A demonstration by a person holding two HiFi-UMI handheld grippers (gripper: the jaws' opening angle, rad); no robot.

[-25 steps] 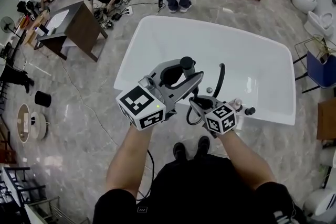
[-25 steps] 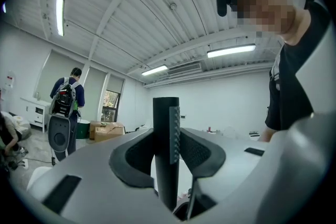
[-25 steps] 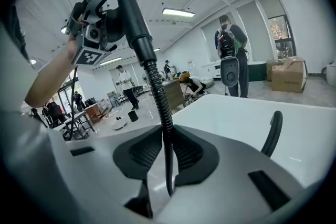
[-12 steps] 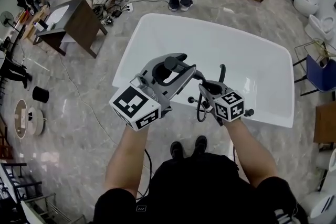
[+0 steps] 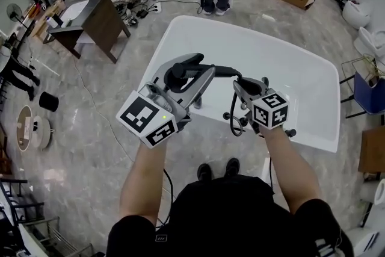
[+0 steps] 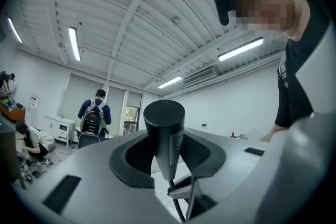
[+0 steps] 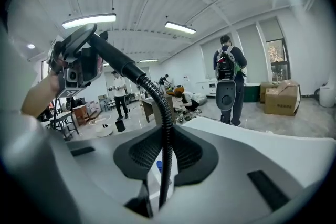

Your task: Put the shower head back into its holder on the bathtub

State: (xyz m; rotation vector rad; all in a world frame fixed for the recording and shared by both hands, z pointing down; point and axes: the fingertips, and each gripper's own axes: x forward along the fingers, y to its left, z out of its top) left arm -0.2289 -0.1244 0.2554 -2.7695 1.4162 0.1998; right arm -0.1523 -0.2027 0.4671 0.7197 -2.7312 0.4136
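The left gripper [image 5: 192,74] squeezes the long black shower head [image 6: 164,128]. It lies almost flat, round end by the left jaws, tail toward the right gripper [image 5: 243,89]. The right gripper pinches the bumpy black hose [image 7: 166,128]. Both grippers are higher than a second ago. The white bathtub [image 5: 301,69] sits under and beyond them.

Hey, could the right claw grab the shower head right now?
Probably not. The right claw is shut on the black hose, so it isn't free, and the left claw clamps the shower head. The right one would need to release the hose first.
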